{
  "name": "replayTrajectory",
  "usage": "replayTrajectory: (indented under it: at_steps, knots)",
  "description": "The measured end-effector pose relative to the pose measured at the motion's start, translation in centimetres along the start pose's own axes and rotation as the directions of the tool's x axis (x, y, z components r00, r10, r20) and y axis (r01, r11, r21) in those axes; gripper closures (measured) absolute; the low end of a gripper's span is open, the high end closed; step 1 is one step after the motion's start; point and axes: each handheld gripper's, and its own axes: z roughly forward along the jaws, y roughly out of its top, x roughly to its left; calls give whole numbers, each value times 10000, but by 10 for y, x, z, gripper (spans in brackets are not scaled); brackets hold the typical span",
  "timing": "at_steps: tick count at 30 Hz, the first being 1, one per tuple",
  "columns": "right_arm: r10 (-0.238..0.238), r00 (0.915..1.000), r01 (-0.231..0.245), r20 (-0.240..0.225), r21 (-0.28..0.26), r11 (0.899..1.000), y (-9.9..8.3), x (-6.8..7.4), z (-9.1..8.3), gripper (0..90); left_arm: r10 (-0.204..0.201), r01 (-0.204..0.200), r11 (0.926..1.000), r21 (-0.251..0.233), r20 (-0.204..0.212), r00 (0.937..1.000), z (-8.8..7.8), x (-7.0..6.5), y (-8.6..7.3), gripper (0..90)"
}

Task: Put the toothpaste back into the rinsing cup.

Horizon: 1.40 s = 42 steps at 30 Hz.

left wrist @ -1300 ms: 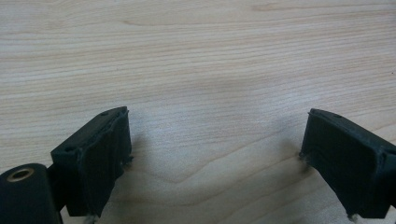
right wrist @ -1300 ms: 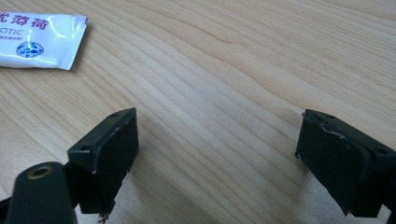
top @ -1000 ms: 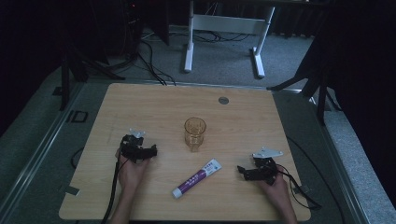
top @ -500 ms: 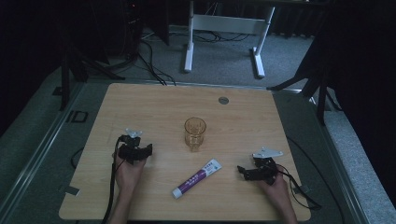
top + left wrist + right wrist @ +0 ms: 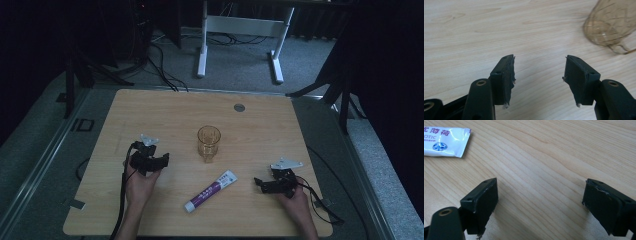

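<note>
The left gripper [image 5: 161, 160] hangs a little way in from the bench's [image 5: 150, 107] left edge, its jaws pointed toward the glass [image 5: 208, 143] and standing wide apart with nothing between them; they have just been closing slightly from their widest. The glass stands upright near the middle of the bench, well apart from every edge, and in the left gripper view it sits off to the upper right of the jaws [image 5: 610, 26], not yet between them.

It is a clear, amber-tinted tumbler with a cut or moulded line pattern on its wall and a thick base. I judge it rigid, fairly light while empty, brittle if knocked over or dropped, and slick against hard pads. The patterned wall should give the rubbery pads some bite. The best hold is probably across the lower or middle wall, jaws on opposite sides, squeezing gently; a grip at the rim risks tipping or chipping it.

The toothpaste tube [image 5: 211, 190] lies flat nearer the front edge, aslant between the two hands, white at its crimped tail and purple toward the cap. It looks soft, light and glossy, likely to dent and slide; the stiff shoulder near the cap seems the firmer place to pinch.

The right gripper [image 5: 260, 184] rests toward the front right corner, jaws wide and empty over bare pale wood grain.
</note>
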Motion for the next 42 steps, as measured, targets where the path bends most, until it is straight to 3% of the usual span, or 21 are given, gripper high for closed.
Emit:
replayTrajectory:
  at_steps: [13, 20, 42]
  knots:
    - [-6, 10000, 6, 1, -6, 10000, 0, 0, 0, 126, 701, -697, 9975, -101, 517, 9962, -19, -23, 13, 432]
    - [-5, 10000, 5, 2, -7, 10000, 0, 0, 0, 126, 960, -959, 9954, -49, 600, 9936, -24, -29, 17, 446]
    - [25, 10000, -25, 7, -11, 10000, 0, 0, 0, 126, 1786, -1824, 9828, 299, 1015, 9787, -35, -48, 27, 458]
